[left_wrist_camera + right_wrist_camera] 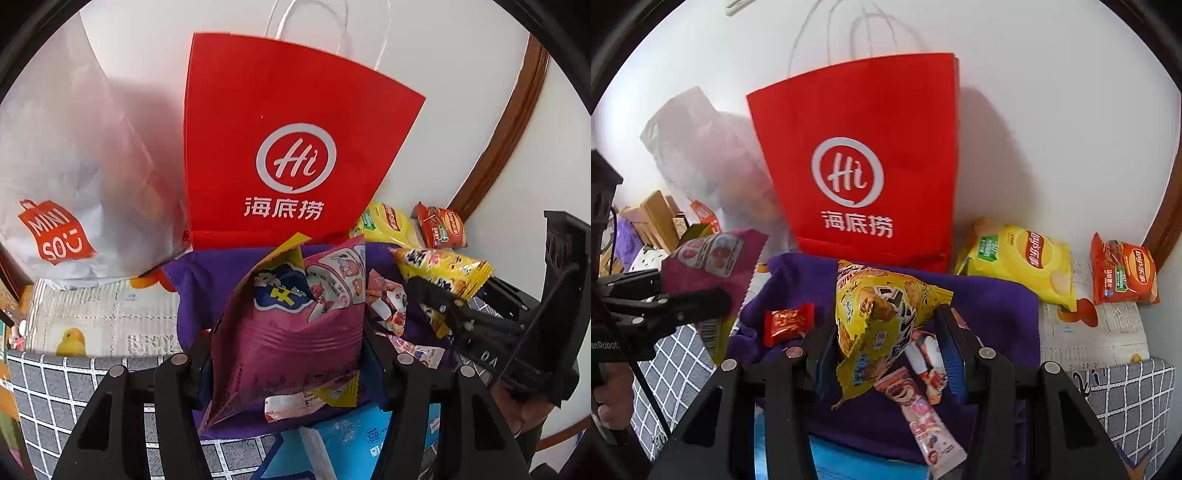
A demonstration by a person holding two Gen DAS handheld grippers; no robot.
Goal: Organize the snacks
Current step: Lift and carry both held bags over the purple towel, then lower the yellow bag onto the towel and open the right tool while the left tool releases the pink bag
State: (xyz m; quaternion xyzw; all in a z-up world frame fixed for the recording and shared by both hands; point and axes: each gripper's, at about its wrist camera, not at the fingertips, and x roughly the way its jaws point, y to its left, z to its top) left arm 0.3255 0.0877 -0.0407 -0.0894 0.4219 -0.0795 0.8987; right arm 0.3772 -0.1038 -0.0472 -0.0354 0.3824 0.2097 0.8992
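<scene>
My left gripper (286, 363) is shut on a pink snack bag (295, 317) and holds it above a purple cloth (207, 273); it also shows in the right wrist view (713, 262). My right gripper (882, 347) is shut on a yellow snack bag (879, 321), which also shows in the left wrist view (443, 269). A red paper bag (864, 162) stands upright behind the cloth against the wall. A small red candy packet (788, 323) and several pink and white snack sticks (923, 413) lie on the purple cloth (990, 302).
A white Miniso plastic bag (62, 184) stands left of the red bag (280, 140). A yellow Lay's bag (1019, 266) and a red Lay's bag (1123, 273) lie at the right by the wall. A blue packet (354, 435) lies at the near edge. A grey checked mat (1126, 391) covers the surface.
</scene>
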